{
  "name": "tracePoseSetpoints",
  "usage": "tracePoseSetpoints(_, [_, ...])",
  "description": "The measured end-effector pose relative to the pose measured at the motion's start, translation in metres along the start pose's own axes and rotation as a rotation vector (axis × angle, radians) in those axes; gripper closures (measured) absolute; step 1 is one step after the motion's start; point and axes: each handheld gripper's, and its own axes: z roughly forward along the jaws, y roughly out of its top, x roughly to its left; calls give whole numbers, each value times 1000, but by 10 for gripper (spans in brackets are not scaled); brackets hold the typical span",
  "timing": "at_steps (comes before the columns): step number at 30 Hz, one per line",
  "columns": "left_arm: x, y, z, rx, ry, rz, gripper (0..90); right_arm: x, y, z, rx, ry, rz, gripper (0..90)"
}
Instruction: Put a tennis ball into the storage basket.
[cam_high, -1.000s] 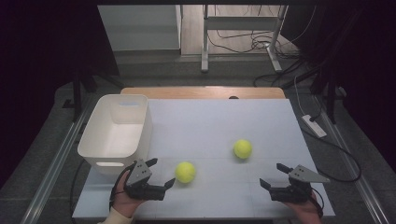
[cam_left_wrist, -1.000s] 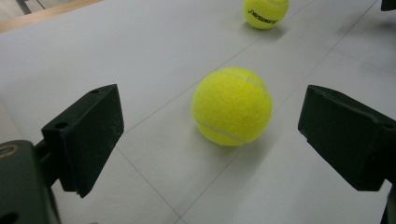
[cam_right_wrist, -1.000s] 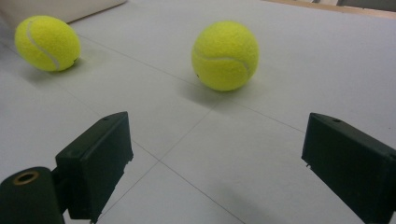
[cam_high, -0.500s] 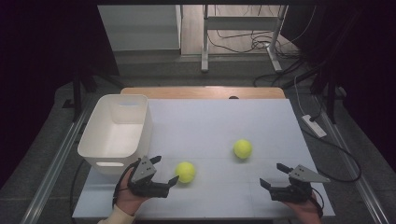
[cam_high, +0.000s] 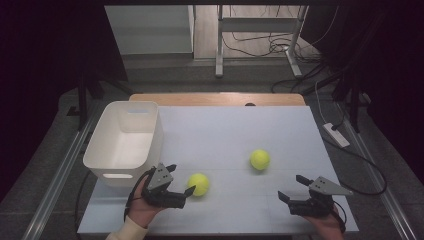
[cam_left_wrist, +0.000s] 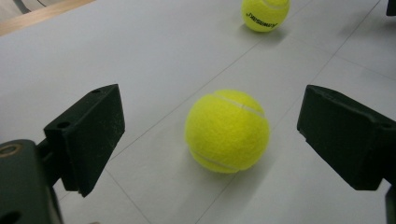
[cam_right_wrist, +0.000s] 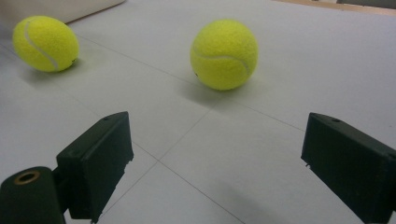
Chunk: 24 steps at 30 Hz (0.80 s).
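Yellow felt is sitting right between your left gripper's (cam_high: 180, 180) jaws: the near tennis ball (cam_high: 198, 184) is lying on the white tabletop (cam_high: 225, 130) toward the near edge, left of the middle. In the left gripper view that ball (cam_left_wrist: 227, 131) is resting in the gap, with both black jaws standing wide apart on either side of it and not touching it. You are holding that gripper low over the tabletop, just beside the near right corner of the white bin (cam_high: 125, 142), which is standing along the left edge.

The second tennis ball (cam_high: 260, 159) is lying farther in and to the right, well apart from the first. Dark lettering is showing on it in the left gripper view (cam_left_wrist: 265, 14), though it is too blurred to read.

Your right gripper (cam_high: 292, 187) is hovering near the near right corner of the tabletop, its jaws spread wide with nothing between them. In the right gripper view the second ball (cam_right_wrist: 224, 53) is lying ahead of the jaws and clear of them, and the first ball (cam_right_wrist: 45, 43) is showing farther off at the upper left, near the bin's wall.

A strip of bare wood (cam_high: 215, 98) is running along the far edge of the tabletop.
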Motion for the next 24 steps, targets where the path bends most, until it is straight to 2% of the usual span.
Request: tracePoseSetpoints(24, [-4,16,15,47,-38,27,82,-1,0,1,-3,5,3,85])
